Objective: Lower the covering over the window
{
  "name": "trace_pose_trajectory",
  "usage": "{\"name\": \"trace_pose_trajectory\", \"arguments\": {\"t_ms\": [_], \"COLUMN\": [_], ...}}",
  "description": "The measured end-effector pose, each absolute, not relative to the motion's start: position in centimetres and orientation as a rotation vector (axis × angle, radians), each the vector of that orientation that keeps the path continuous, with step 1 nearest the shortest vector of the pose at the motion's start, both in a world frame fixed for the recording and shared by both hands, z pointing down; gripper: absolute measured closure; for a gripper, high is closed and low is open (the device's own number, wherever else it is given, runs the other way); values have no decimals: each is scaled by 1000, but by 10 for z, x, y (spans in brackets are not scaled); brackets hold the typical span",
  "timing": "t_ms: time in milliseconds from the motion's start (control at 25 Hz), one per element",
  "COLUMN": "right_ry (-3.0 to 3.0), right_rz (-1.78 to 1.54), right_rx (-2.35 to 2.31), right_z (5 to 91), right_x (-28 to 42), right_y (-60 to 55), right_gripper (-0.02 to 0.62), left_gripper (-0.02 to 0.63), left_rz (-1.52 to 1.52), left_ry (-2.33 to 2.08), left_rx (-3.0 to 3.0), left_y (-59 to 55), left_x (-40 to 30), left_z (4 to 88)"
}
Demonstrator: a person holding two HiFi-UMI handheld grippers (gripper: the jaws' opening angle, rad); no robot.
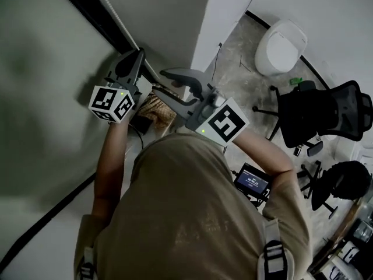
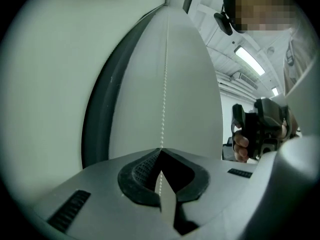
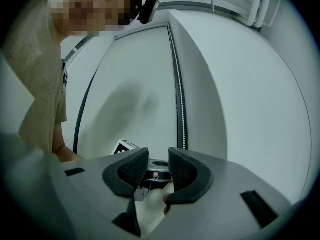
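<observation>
A pale roller blind (image 1: 46, 86) covers the window at the left, edged by a dark frame (image 1: 87, 4). Its white bead chain (image 1: 113, 13) hangs along that frame. My left gripper (image 1: 140, 52) is raised against the frame and shut on the bead chain (image 2: 163, 94), which runs straight down into the closed left gripper (image 2: 160, 151). My right gripper (image 1: 166, 81) sits just to the right of it, open, with nothing between its pads. In the right gripper view the chain (image 3: 182, 119) hangs beyond the right gripper (image 3: 158, 156), beside the blind (image 3: 130, 84).
A white wall corner (image 1: 210, 16) stands right of the window. On the floor below are a white lidded bin (image 1: 281, 45), a black office chair (image 1: 326, 109), a small device with a lit screen (image 1: 252, 181) and a brown object (image 1: 156, 111) under the grippers.
</observation>
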State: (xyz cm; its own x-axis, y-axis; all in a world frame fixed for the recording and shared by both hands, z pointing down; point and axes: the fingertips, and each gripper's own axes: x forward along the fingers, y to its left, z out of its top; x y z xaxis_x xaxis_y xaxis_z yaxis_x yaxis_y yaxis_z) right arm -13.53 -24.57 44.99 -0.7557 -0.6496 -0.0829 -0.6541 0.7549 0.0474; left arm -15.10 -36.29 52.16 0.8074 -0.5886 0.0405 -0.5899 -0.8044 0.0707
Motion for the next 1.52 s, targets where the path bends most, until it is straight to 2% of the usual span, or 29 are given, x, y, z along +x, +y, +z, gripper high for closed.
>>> {"name": "trace_pose_trajectory", "arguments": {"t_ms": [160, 320, 440, 600, 1080, 1520], "right_ry": [2885, 2865, 2840, 2794, 2908, 2900], "right_rz": [111, 117, 141, 145, 22, 20], "right_rx": [-1117, -1179, -1253, -1284, -1083, -1004], "right_z": [456, 460, 457, 443, 416, 390], "right_x": [-133, -129, -120, -104, -173, -193], "right_y": [-245, -248, -253, -256, -276, -281], "right_gripper": [462, 466, 512, 518, 517, 517], "left_gripper": [591, 591, 591, 591, 591, 591], "left_rz": [115, 74, 51, 53, -36, -22], "left_ry": [-956, -930, -946, -973, -957, -846], "left_rx": [2977, 2981, 2963, 2938, 2891, 2909], "left_y": [-344, -327, -321, -315, -302, -274], "left_x": [-143, -145, -144, -135, -180, -172], "left_z": [538, 549, 552, 551, 535, 523]}}
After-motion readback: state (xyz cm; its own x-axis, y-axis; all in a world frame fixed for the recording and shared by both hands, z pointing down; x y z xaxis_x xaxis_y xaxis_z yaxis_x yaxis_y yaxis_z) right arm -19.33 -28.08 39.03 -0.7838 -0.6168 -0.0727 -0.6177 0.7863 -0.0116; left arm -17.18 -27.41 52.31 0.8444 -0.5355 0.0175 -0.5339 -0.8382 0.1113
